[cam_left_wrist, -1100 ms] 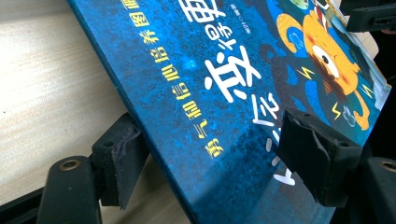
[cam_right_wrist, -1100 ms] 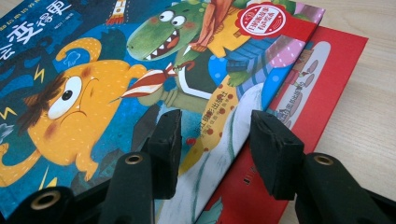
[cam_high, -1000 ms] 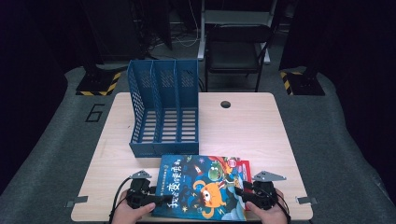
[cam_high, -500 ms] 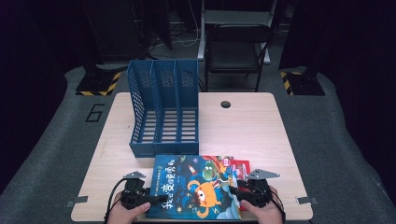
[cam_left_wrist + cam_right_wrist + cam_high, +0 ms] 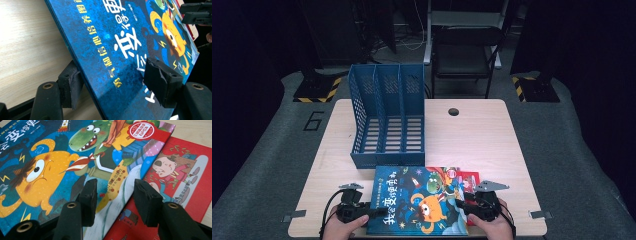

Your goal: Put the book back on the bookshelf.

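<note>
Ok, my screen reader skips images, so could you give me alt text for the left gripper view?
The left hand-held gripper straddles the edge of a blue picture book, one jaw under it, one above the cover. A wooden table lies beneath.

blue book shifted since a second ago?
Yes. The blue book slid toward the near table edge, opening a small gap from the blue file rack.

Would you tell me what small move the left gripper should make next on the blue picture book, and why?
Probably close the left gripper fully on the blue picture book. Its jaws have just been closing and straddle the book's edge, one under it, one above the cover, but the upper pad seems not yet pressed down.
</note>
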Demonstrator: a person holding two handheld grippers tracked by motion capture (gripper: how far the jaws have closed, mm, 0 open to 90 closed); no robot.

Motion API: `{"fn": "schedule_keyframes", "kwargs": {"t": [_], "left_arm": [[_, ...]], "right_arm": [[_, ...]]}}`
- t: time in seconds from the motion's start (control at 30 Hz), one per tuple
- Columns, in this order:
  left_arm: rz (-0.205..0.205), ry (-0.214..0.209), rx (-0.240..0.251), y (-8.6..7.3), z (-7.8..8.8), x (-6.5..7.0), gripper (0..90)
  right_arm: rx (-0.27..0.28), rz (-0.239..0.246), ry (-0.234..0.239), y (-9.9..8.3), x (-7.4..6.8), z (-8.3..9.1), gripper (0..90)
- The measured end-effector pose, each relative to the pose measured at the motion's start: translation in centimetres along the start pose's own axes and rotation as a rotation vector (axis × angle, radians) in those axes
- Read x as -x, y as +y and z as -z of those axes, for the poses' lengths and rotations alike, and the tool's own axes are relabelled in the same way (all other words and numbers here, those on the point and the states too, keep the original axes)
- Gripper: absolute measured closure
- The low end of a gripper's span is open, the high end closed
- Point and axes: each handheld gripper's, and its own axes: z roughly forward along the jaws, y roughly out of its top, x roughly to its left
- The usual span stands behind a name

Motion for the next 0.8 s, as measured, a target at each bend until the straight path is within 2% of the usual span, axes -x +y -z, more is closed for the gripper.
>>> {"fn": "schedule_keyframes", "kwargs": {"t": [0.03,0.1,0.17,0.6,0.8], "left_arm": [[0.019,0.000,0.006,0.0,0.1,0.0,33.8],[0.014,0.002,-0.003,0.1,0.3,-0.1,34.0],[0.030,0.005,0.002,0.1,0.4,0.0,34.8],[0.048,0.006,0.016,0.3,1.3,-0.5,36.1],[0.054,-0.012,0.017,0.5,1.8,-0.4,37.8]], "right_arm": [[0.003,0.003,0.002,0.0,0.0,-0.1,54.1],[-0.001,0.002,0.008,0.0,-0.1,-0.1,54.1],[-0.006,0.005,0.016,0.0,-0.2,-0.1,54.1],[-0.002,0.006,0.035,0.2,-0.6,-0.5,54.6],[-0.001,0.007,0.042,0.2,-0.5,-0.5,54.7]]}}
